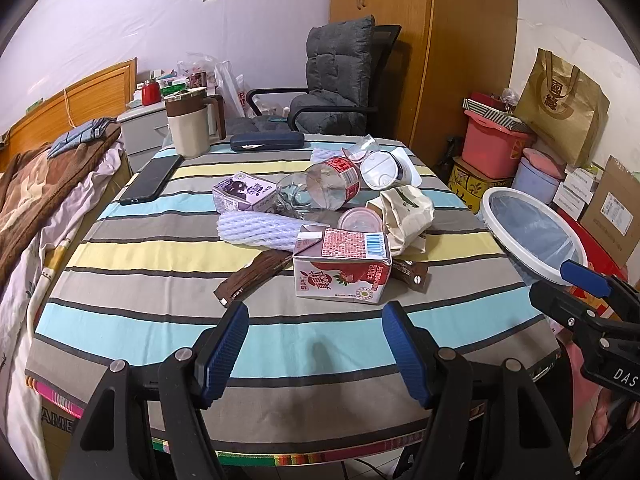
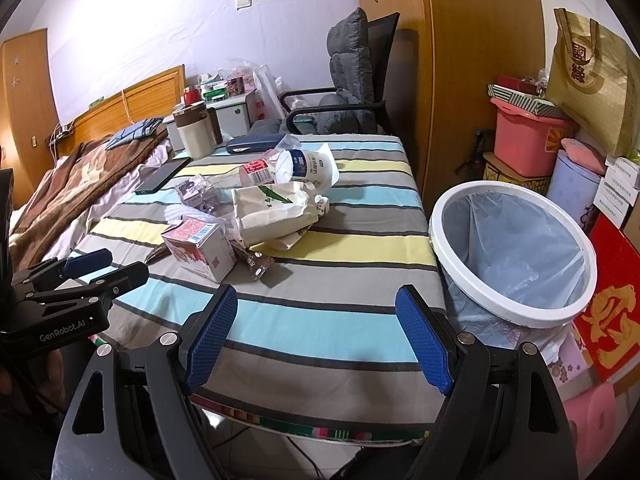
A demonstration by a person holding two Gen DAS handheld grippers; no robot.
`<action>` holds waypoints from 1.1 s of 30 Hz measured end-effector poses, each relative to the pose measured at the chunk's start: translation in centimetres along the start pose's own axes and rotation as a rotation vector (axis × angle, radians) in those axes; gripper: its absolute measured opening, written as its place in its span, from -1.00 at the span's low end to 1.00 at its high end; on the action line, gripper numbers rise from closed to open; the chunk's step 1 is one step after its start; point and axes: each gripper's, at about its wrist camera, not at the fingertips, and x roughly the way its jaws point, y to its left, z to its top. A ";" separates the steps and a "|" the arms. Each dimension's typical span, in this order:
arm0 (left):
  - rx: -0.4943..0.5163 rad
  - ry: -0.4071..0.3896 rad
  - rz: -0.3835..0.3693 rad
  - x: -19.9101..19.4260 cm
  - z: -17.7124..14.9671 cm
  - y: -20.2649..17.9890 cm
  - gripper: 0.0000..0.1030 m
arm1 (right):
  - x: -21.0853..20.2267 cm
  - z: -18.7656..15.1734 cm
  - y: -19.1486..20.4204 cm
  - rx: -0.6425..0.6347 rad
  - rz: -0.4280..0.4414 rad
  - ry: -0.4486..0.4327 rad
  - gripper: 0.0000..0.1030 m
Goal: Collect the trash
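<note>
Blue-padded, both hand-held grippers (image 1: pixel 314 354) (image 2: pixel 316 334) hover open above the striped table (image 1: pixel 160 280).

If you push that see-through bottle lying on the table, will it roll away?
Probably. The bottle lies on its side and looks round and empty, so likely light. The carton touching it might stop it. Its thin plastic would probably crumple when squeezed.

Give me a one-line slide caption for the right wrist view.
Open right gripper hovers over a striped table of trash beside a lined trash bin.
</note>
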 end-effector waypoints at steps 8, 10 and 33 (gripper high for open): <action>-0.001 -0.001 -0.002 0.0 0.0 0.0 0.34 | -0.2 0.0 0.0 -0.002 -0.001 0.000 0.60; -0.001 -0.001 -0.001 0.0 0.0 0.1 0.34 | -0.2 0.0 0.0 -0.002 -0.001 0.001 0.60; -0.003 -0.004 0.000 -0.1 0.1 0.2 0.34 | -0.2 0.1 0.1 -0.004 0.000 -0.003 0.60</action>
